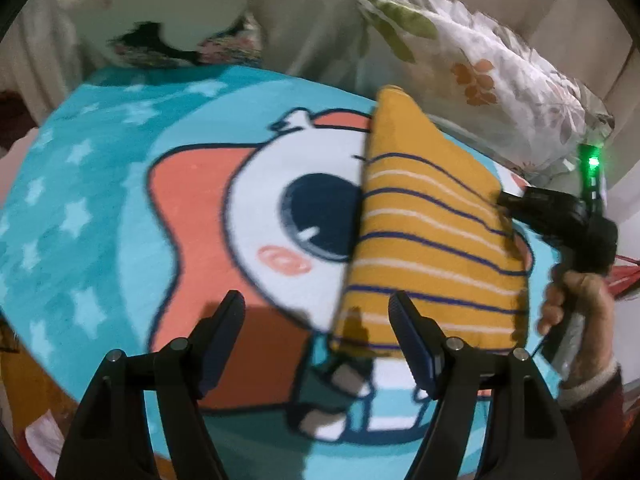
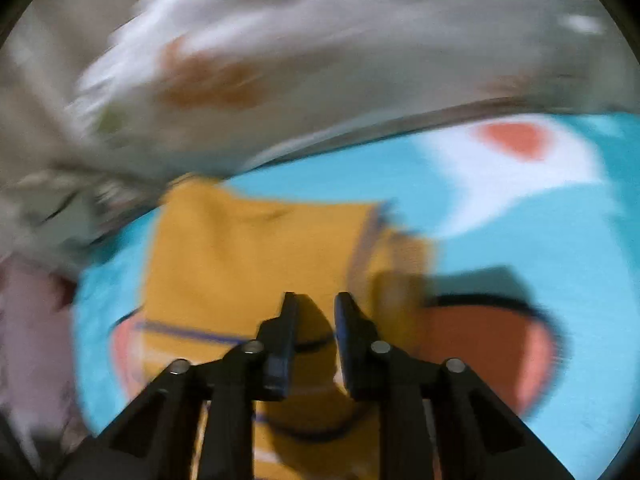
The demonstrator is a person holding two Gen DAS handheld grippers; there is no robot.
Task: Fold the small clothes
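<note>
A small mustard-yellow garment with navy and white stripes lies folded on a blue cartoon blanket. My left gripper is open above the blanket, its right finger over the garment's near edge, holding nothing. My right gripper shows in the left wrist view at the garment's right edge, held by a hand. In the blurred right wrist view the garment lies ahead, and my right gripper hovers over it with the fingers a small gap apart and nothing between them.
A floral pillow lies behind the garment at the blanket's far edge. A white cushion with dark print stands at the back left. The blanket spreads right of the garment in the right wrist view.
</note>
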